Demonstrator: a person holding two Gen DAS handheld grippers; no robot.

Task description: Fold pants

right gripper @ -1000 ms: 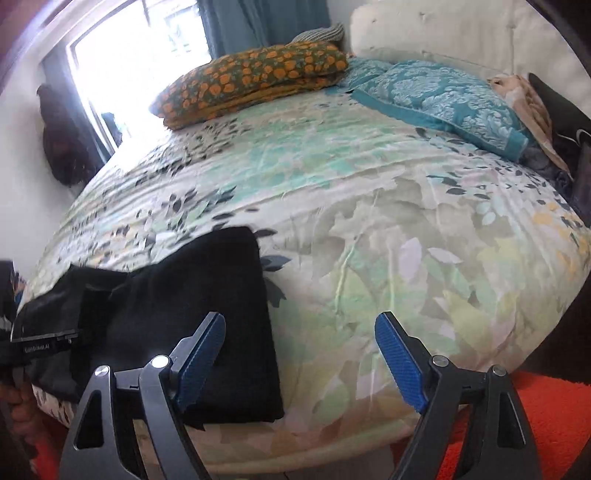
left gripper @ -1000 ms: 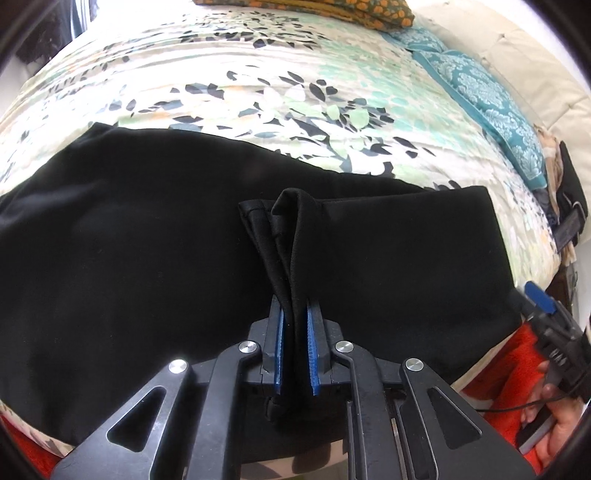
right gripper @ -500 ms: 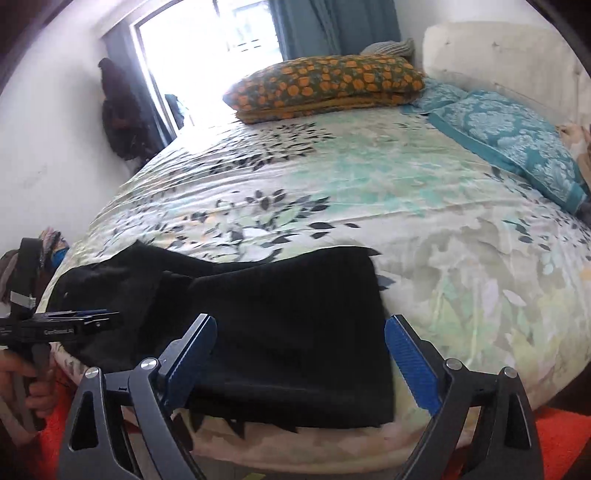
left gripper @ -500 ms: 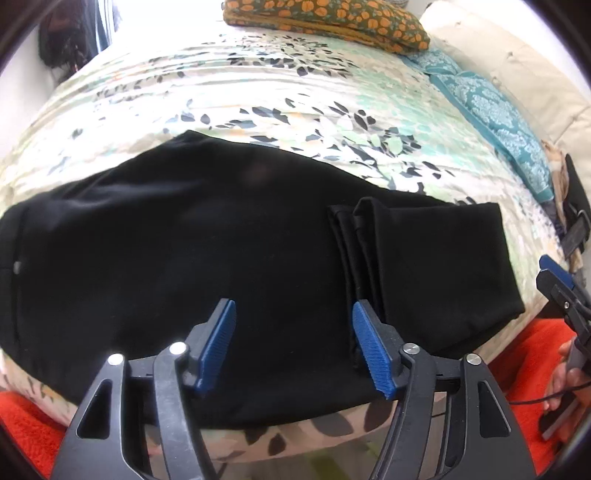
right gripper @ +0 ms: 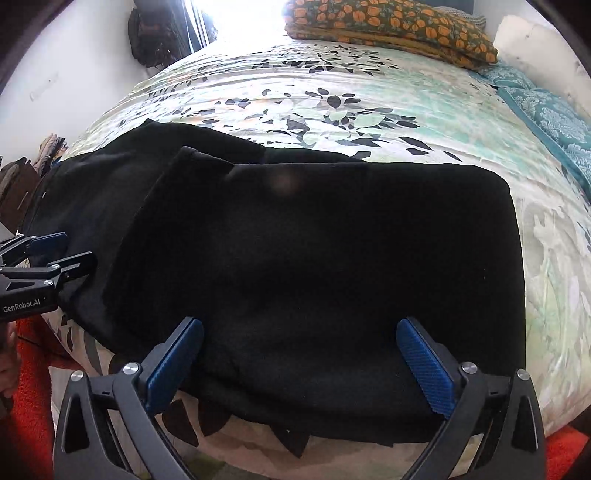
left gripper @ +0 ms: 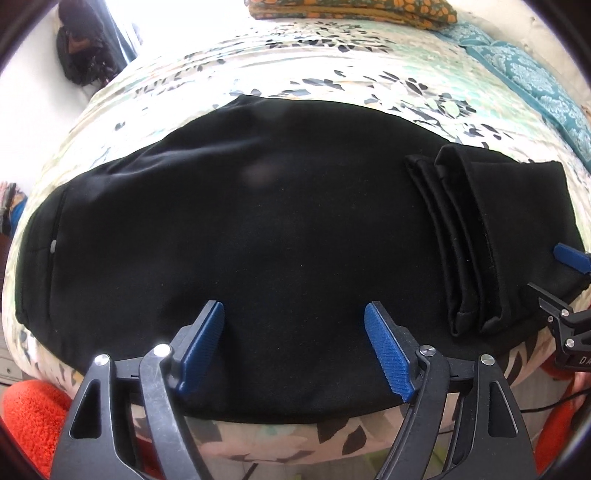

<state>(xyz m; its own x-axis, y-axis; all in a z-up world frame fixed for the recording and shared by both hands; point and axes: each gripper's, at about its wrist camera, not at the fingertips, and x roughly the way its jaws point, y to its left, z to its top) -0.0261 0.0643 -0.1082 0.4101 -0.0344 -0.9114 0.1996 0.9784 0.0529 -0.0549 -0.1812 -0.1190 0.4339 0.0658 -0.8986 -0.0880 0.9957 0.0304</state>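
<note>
Black pants (left gripper: 258, 240) are lying flat along the near edge of a leaf-print bedspread (left gripper: 351, 74), their leg ends folded back in a bunched stack (left gripper: 476, 251) at the right. The left gripper (left gripper: 295, 347) is hovering over the pants' near middle, its jaws having just been opening, with nothing between them. The right gripper (right gripper: 299, 365) is hanging over the folded part, its jaws likewise just widened and gripping nothing. An orange-patterned pillow (right gripper: 388, 26) is lying at the far end.
</note>
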